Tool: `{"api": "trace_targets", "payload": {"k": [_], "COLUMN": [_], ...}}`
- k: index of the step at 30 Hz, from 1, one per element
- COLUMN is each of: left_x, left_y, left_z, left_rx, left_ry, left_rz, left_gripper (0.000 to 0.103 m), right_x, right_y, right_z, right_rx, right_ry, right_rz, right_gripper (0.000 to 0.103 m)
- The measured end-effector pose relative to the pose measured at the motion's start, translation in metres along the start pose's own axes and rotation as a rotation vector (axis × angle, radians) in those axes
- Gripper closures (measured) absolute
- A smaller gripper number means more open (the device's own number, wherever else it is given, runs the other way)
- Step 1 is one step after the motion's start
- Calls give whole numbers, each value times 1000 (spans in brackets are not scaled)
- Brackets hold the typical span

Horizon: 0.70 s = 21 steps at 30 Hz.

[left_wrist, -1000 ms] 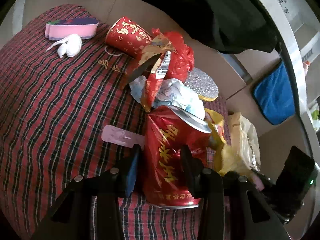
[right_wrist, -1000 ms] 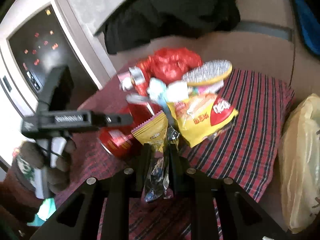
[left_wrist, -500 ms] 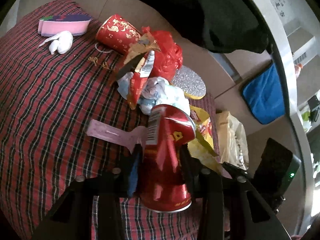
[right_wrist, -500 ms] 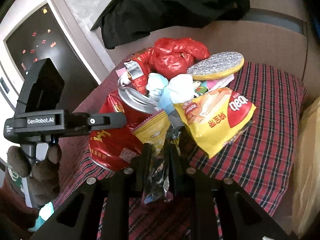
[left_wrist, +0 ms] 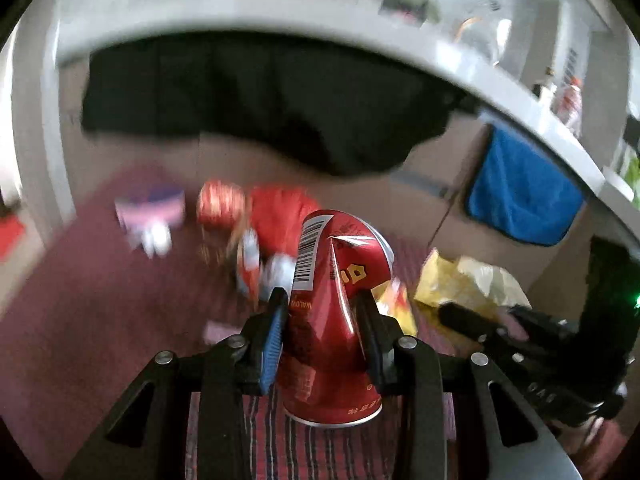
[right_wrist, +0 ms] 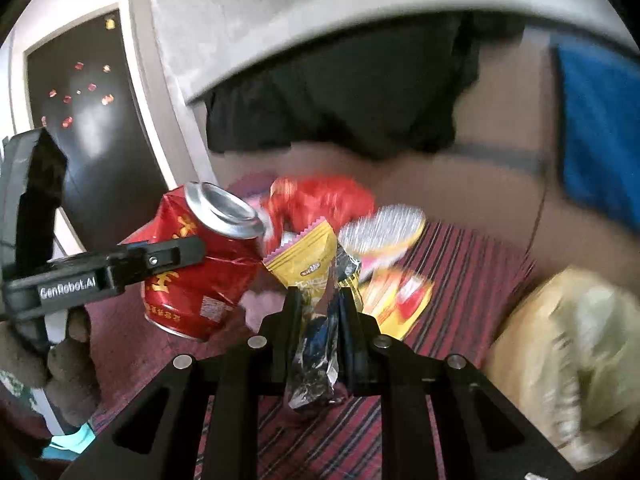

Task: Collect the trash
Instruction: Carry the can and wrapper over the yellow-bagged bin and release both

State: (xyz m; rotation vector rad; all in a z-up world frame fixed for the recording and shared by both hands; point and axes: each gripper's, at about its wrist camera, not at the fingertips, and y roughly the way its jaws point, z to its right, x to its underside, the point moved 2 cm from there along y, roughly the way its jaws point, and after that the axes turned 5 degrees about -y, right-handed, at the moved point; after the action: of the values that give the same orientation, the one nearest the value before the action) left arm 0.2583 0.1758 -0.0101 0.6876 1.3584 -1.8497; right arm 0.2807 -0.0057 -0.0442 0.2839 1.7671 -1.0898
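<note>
Left wrist view: the left gripper [left_wrist: 322, 320] clamps a dented red can [left_wrist: 332, 312], its pads having just squeezed further into the crumpled sides, and the can hangs clear above the plaid cloth [left_wrist: 320, 448]. Beyond it, blurred, lie a red bag [left_wrist: 280, 212], a red paper cup [left_wrist: 220, 204] and a pink box [left_wrist: 152, 208]. To its right sits a yellow plastic bag [left_wrist: 472, 280]. In the right wrist view the right gripper [right_wrist: 320, 312] pinches narrowly on a yellow-and-silver snack wrapper [right_wrist: 312, 320]; ahead are a chip packet [right_wrist: 400, 300] and a glittery oval thing [right_wrist: 384, 228].
</note>
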Motion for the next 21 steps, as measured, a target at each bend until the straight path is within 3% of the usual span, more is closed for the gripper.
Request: {"api": "trace_targets", "payload": {"k": [4,7,14,21], "left_x": [-24,-35,-36,-19], "left_y": [-35,-43,-41,-7], "left_z": [46,79,164,223], "left_rx": [-36,-18,40,130], "left_ry": [84,97,132,137], "left_rz": [140,182,301,256], "left_gripper": [67,67,67,67], "right_x": [-30,-45,-44,-17], "right_y": [-53,-94,-165,-197], "right_z": [13,32,82,138], "right_rx": [77,154,337,423], "right_ry": [-41,-50,-71,5], "right_rz": [119,190,251,245], "right_gripper": [86,86,86,86]}}
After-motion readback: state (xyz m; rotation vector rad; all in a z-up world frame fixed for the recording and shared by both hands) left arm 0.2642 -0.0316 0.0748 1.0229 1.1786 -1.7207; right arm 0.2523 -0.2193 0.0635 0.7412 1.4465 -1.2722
